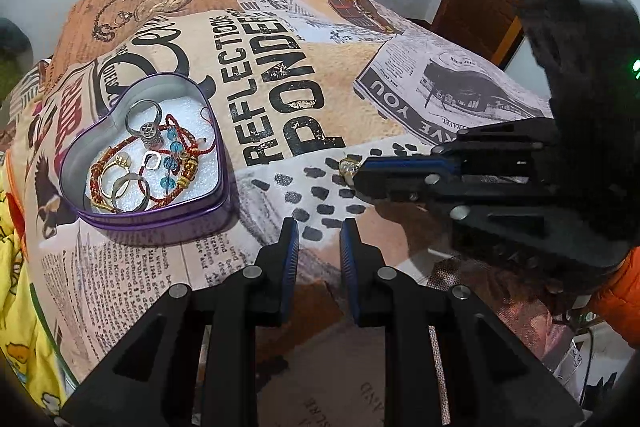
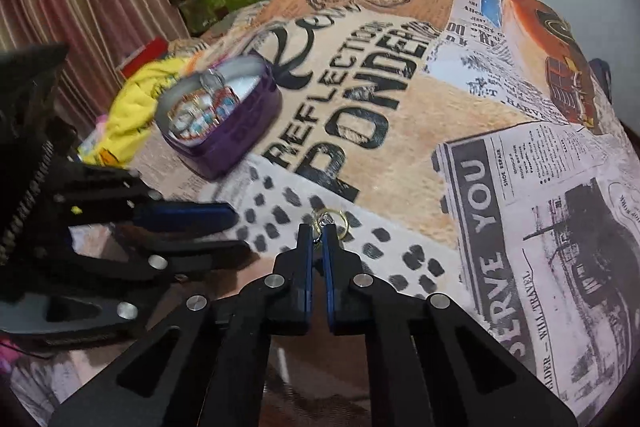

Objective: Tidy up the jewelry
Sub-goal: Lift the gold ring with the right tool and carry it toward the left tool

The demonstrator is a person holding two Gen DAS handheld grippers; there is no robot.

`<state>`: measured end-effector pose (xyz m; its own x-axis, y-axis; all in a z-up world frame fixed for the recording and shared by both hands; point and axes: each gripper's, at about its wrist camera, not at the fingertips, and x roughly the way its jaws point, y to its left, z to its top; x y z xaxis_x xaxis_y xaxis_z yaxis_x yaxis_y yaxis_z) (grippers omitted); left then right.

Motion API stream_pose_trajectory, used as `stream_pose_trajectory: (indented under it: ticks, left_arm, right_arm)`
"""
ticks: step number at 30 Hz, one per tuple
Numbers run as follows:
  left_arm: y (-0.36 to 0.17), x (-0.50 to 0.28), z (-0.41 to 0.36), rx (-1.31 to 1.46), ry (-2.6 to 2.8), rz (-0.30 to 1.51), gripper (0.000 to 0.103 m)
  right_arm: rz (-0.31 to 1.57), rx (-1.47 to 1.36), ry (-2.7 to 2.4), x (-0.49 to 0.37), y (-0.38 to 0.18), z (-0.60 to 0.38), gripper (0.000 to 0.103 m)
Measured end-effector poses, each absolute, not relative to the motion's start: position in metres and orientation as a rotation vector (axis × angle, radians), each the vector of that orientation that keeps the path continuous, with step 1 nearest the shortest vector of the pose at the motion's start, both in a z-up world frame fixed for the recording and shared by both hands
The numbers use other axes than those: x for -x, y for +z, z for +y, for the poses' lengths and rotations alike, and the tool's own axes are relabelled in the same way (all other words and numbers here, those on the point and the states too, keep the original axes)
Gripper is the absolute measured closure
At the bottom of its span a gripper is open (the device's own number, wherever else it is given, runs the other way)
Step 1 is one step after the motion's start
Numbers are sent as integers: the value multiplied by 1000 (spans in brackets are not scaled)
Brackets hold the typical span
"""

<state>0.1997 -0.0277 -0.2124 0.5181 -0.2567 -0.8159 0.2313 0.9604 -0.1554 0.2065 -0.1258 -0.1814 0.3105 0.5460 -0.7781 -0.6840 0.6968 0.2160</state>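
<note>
A: While the heart-shaped purple tin [image 1: 144, 163] sits at about nine o'clock of the left gripper [image 1: 319, 233], why is it lying open like that?

B: I'd say so pieces can be dropped straight in. It already holds rings, red cord bracelets with blue beads and some gold pieces on white foam, and it rests flat on the newspaper-print cloth [image 1: 328, 75]

A: And the piece not yet in it?

B: A gold ring [image 2: 331, 219] lies on the black-dotted patch of the cloth, at twelve o'clock of the right gripper [image 2: 317, 230] and well apart from the tin, which is off at about ten o'clock in the right wrist view

A: How does the right claw stand?

B: Pressed together at the tips, pinching the near edge of the ring; the ring seems to be touching the cloth, though I cannot tell for sure

A: The left one?

B: Slightly spread, nothing between its blue pads [image 1: 289, 259], hovering over the cloth near the right one, probably just kept clear

A: Next?

B: My guess is a carry over to the tin, with a thin grip that could slip
</note>
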Motion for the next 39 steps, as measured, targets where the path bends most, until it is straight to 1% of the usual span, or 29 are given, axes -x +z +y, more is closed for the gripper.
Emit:
stream_pose_trajectory:
  ticks: [9, 14, 15, 16, 18, 19, 23, 26, 27, 28, 29, 39]
  left_arm:
    - [-211, -201, -27, 26, -297, 992, 82]
    - [-211, -201, -27, 37, -295, 992, 82]
    - [-211, -200, -27, 39, -296, 992, 82]
    - [-211, -199, -26, 41, -297, 992, 82]
    - [-210, -197, -25, 43, -298, 992, 82]
    - [-210, -197, -24, 42, -299, 992, 82]
    - [-210, -194, -23, 36, -301, 992, 82]
    - [-211, -194, -22, 40, -302, 992, 82]
    - [-210, -194, -21, 43, -303, 991, 82]
    - [-211, -194, -20, 48, -304, 991, 82]
    - [-211, -194, -20, 51, -304, 991, 82]
    - [-209, -194, -19, 61, -301, 990, 82]
  right_arm:
    - [885, 130, 756, -204, -152, -144, 99]
    - [901, 190, 748, -199, -155, -143, 99]
    - [906, 223, 744, -196, -158, -138, 96]
    - [914, 246, 741, -195, -161, -136, 89]
    - [934, 285, 743, -193, -170, -129, 79]
    - [937, 290, 744, -194, -173, -128, 78]
    - [980, 288, 747, -201, -188, -120, 78]
    - [969, 293, 744, -205, -190, -116, 78]
    - [968, 292, 745, -206, -190, -114, 83]
    - [966, 294, 752, -205, -191, -113, 91]
    - [960, 302, 762, -203, -191, -112, 94]
    - [929, 302, 764, -187, -176, -119, 95]
